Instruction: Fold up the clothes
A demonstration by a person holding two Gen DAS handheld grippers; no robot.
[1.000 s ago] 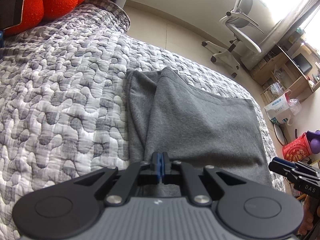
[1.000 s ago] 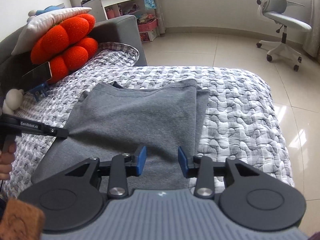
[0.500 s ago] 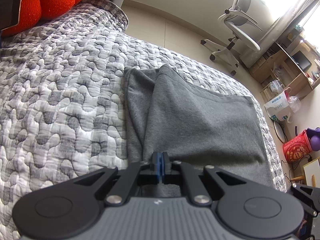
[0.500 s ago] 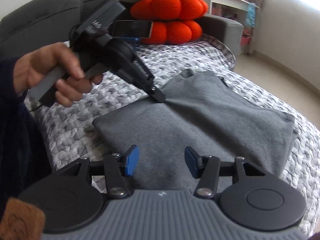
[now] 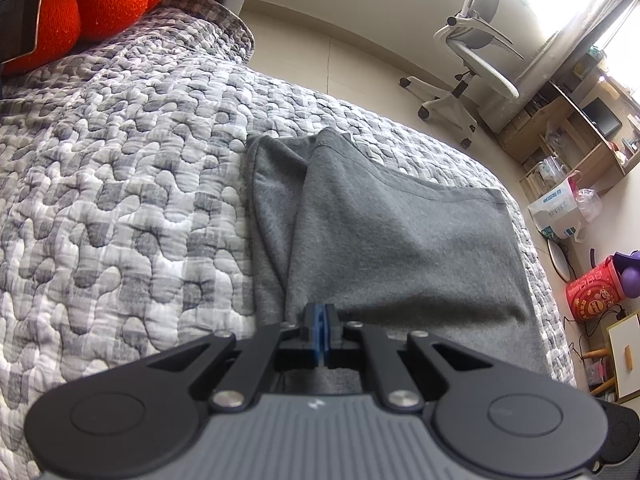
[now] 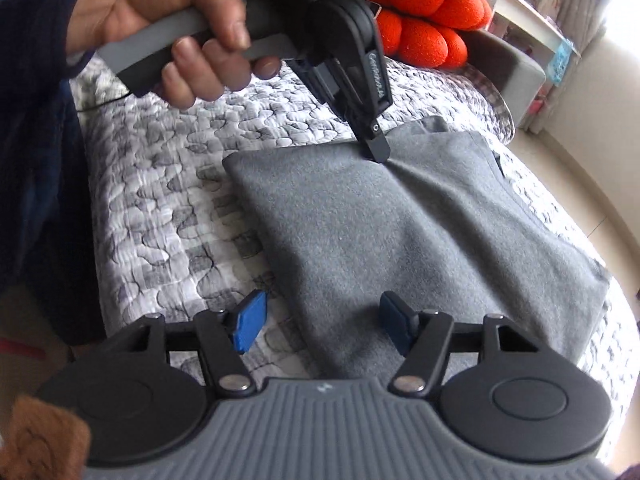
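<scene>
A grey garment [image 5: 400, 248] lies folded into a rough rectangle on the quilted bed, with a narrower layer showing along its left side in the left wrist view. My left gripper [image 5: 319, 320] is shut, blue pads pressed together on the garment's near edge. From the right wrist view the left gripper [image 6: 376, 148] pinches the far edge of the garment [image 6: 400, 248], and creases run out from its tip. A person's hand [image 6: 180, 36] holds its handle. My right gripper [image 6: 322, 324] stands open above the garment's near left corner with nothing between its fingers.
The grey and white quilt [image 5: 120, 200] covers the bed. An orange pumpkin cushion [image 5: 100, 0] with a phone [image 5: 18, 24] leaning on it sits at the head end. Beyond the bed's edge are bare floor, an office chair [image 5: 476, 52], shelves and a red tin [image 5: 592, 294].
The right gripper has swung round to the garment's other side and opened wider. The left gripper has stayed shut at the same edge, with the garment barely shifted.
</scene>
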